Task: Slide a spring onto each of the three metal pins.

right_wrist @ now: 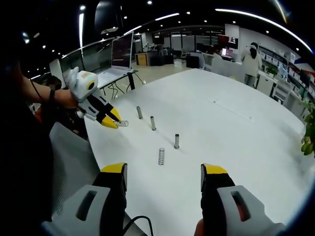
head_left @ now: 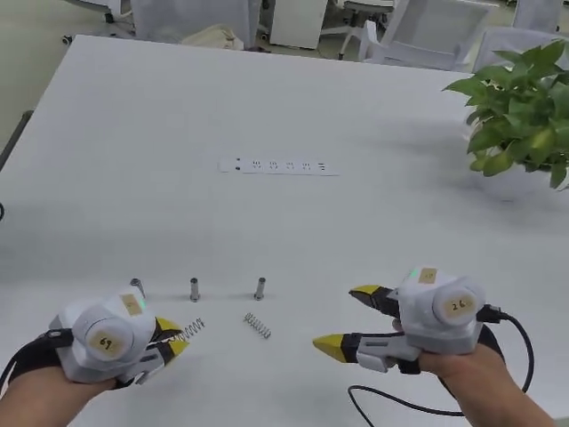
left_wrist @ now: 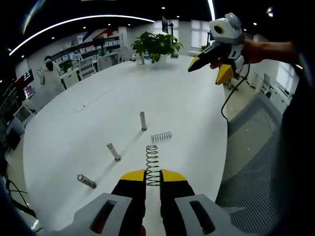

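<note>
My left claw [left_wrist: 153, 174] was clenched on one end of a thin coiled steel spring [left_wrist: 152, 164], leaving its free length to thread over the three short grey metal pins [head_left: 194, 289] near the worktop's [head_left: 284, 107] front edge. My right claw [head_left: 342, 318] hung released; another spring [head_left: 257, 326] lay nearby.

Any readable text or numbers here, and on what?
"26": round face of the white-and-yellow right gripper.
"61", second digit unsure: round face of the white-and-yellow left gripper.
Too small to read: tan stickers on both grippers, markings on the flat white power strip.
</note>
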`<state>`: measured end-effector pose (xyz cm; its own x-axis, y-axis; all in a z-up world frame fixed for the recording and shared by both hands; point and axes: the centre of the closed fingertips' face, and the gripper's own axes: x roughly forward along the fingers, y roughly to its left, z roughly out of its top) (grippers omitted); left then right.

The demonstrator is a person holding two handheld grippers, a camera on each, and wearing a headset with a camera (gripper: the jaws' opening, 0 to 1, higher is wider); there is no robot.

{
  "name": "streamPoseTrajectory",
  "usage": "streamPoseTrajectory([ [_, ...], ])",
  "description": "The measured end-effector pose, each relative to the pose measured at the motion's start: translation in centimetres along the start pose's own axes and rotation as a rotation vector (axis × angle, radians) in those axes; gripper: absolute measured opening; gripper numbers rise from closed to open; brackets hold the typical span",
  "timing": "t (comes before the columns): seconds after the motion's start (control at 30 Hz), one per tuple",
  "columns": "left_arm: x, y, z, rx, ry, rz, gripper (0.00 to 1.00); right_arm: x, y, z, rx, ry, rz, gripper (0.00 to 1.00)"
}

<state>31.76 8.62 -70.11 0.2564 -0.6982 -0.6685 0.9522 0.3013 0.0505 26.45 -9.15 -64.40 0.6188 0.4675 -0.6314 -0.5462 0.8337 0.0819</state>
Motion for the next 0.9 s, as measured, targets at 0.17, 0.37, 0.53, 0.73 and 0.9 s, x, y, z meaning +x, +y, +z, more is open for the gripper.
streamPoseTrajectory([
  [0.17,-0.4,-0.2,0.4,0.001,-0.011,0.009,0.02,0.5,0.5,0.2,-0.004,-0.002,0.021,0.59],
  [0.37,-1.4,-0.8,1.7,0.025,-0.036,0.012,0.02,1.4,1.7,0.8,-0.011,-0.007,0.057,0.58],
  [0.53,-1.9,-1.3,2.6,0.050,-0.051,0.009,0.02,2.1,2.8,1.2,-0.027,-0.008,0.097,0.57],
  [0.73,-2.3,-2.0,4.0,0.082,-0.072,0.000,0.02,2.9,4.1,1.9,-0.045,-0.012,0.144,0.55],
  [0.9,-2.4,-2.7,5.0,0.108,-0.085,-0.013,0.02,3.2,4.9,2.3,-0.028,-0.029,0.182,0.54],
])
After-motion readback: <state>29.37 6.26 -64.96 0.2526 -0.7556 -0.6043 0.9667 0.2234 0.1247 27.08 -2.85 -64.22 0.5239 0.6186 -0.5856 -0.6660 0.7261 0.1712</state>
